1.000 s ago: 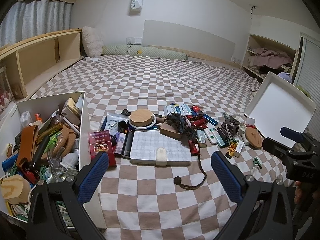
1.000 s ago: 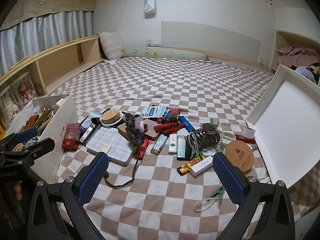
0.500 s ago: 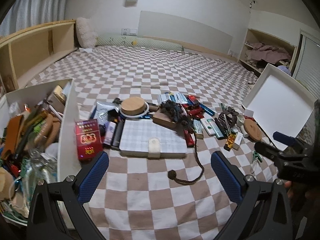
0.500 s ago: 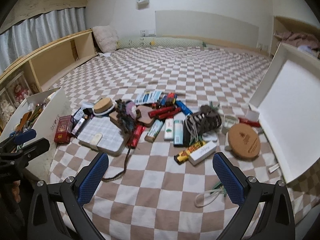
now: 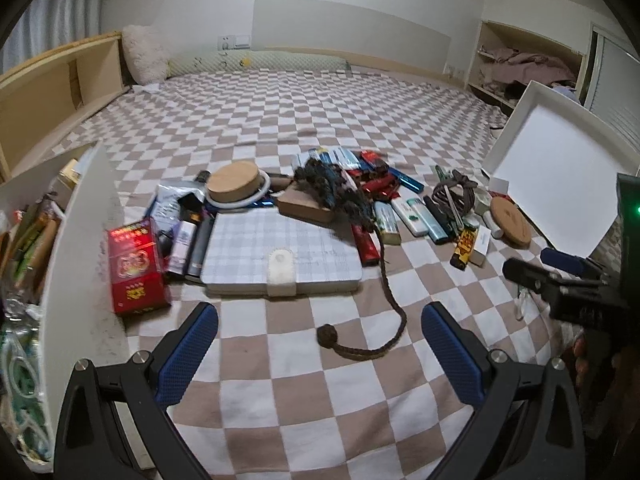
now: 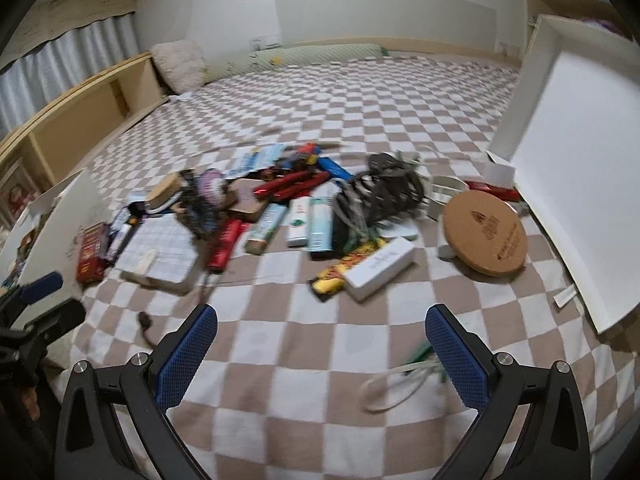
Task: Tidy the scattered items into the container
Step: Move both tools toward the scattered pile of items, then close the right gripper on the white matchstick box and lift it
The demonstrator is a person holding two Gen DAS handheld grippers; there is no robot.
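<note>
Both tongs gape wide, nothing between the blue pads. Left tongs [image 5: 319, 322] hover low over the checked bedcover [image 5: 304, 128], just short of a checked notebook [image 5: 280, 248] with a white clasp. A braided brown cord [image 5: 386, 280] trails from the pile and curls to a knot between the left pads' line of sight. Right tongs [image 6: 321, 326] hang over bare bedcover short of the pile; this view is motion-blurred, so small items are hard to tell.

Container: white box [image 5: 76, 232] at the left edge of the left view, already crowded with odds and ends. A red packet [image 5: 134, 266] lies against its outer wall, touching. Beside it, dark tubes, then the notebook.

Scatter on the bedcover, mid-field: round wooden lid [image 5: 232, 182] sitting on a white ring; a dark tangled bundle on a brown block; red, white and pale-blue tubes side by side; a yellow-and-black wrapper [image 6: 346, 266] touching a white carton [image 6: 378, 268]; a coil of dark cord [image 6: 380, 196]; a cork disc [image 6: 484, 232] tilted on something beneath it.

White box lid [image 6: 576, 176] stands propped at the right, apart from the container. A green clip with a white loop [image 6: 400, 380] lies just beside the right tongs' right pad.
</note>
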